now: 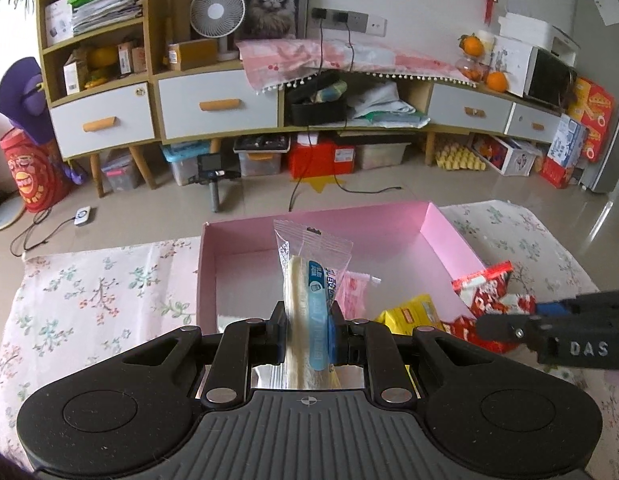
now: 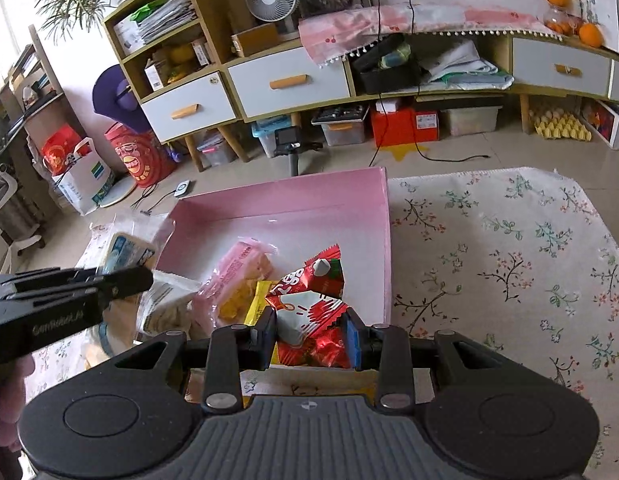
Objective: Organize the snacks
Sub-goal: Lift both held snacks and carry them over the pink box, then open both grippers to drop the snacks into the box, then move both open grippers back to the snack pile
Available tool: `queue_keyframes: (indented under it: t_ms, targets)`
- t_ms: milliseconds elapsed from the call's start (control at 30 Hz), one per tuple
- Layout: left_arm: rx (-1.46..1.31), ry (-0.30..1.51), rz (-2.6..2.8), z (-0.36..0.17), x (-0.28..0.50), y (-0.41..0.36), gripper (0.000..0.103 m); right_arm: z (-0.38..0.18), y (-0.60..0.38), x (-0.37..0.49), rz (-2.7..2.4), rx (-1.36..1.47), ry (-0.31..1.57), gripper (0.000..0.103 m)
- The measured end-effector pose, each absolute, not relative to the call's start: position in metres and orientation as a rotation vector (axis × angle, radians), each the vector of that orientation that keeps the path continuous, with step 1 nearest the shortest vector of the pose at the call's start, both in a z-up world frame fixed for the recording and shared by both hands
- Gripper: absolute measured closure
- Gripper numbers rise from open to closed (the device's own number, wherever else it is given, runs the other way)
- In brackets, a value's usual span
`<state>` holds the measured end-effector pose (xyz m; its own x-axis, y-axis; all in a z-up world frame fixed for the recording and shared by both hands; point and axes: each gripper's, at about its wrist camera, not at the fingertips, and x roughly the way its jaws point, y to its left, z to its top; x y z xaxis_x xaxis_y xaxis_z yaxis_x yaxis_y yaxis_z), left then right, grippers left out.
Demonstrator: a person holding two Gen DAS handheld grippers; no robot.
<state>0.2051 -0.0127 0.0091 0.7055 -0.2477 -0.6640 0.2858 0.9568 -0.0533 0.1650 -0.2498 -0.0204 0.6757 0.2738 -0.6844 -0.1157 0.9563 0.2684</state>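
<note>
A pink box [image 1: 245,236] stands open on the floral cloth; it also shows in the right wrist view [image 2: 277,200]. My left gripper [image 1: 307,330] is shut on a clear-wrapped pale snack with a blue label [image 1: 309,280], held upright over the box's near edge. My right gripper [image 2: 311,332] is shut on a red and white snack packet [image 2: 309,304] above the box's near right corner; that packet shows at the right in the left wrist view [image 1: 489,292]. In the box lie a pink packet [image 2: 237,276] and a yellow packet [image 2: 261,300].
A whitish snack bag [image 2: 165,304] lies at the box's near left corner. The floral cloth [image 2: 509,260] spreads to the right of the box. A long cabinet [image 1: 217,100] with drawers, storage bins and cables on the tiled floor are behind.
</note>
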Motion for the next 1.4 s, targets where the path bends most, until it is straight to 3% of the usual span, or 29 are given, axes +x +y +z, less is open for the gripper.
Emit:
queue_keyframes:
  t_ms: [433, 533, 633, 700, 800, 1033, 1267, 1400]
  targets:
    - [0.043, 0.724, -0.310, -0.008, 0.237, -0.026, 0.087, -0.031, -0.260, 0.177, 0.223, 0.284, 0.813, 0.092]
    - [0.033, 0.710, -0.318, -0.008, 0.238, -0.024, 0.082, -0.032, -0.264, 0.179, 0.238, 0.318, 0.798, 0.088]
    - [0.026, 0.711, -0.319, -0.006, 0.237, -0.020, 0.064, -0.032, -0.268, 0.179, 0.222, 0.349, 0.787, 0.072]
    - [0.027, 0.699, -0.303, -0.003, 0.235, -0.018, 0.041, -0.031, -0.270, 0.179, 0.225, 0.363, 0.790, 0.070]
    - [0.027, 0.692, -0.298, 0.003, 0.229, -0.015, 0.036, -0.031, -0.270, 0.178, 0.232, 0.362, 0.800, 0.068]
    - [0.062, 0.703, -0.293, 0.008, 0.208, -0.015, 0.025, -0.021, -0.264, 0.169, 0.241, 0.324, 0.791, 0.047]
    - [0.096, 0.717, -0.280, 0.013, 0.177, -0.008, 0.015, -0.010, -0.269, 0.152, 0.238, 0.278, 0.774, 0.034]
    - [0.103, 0.728, -0.266, 0.015, 0.159, -0.002, 0.009, -0.006, -0.271, 0.141, 0.240, 0.262, 0.777, 0.031]
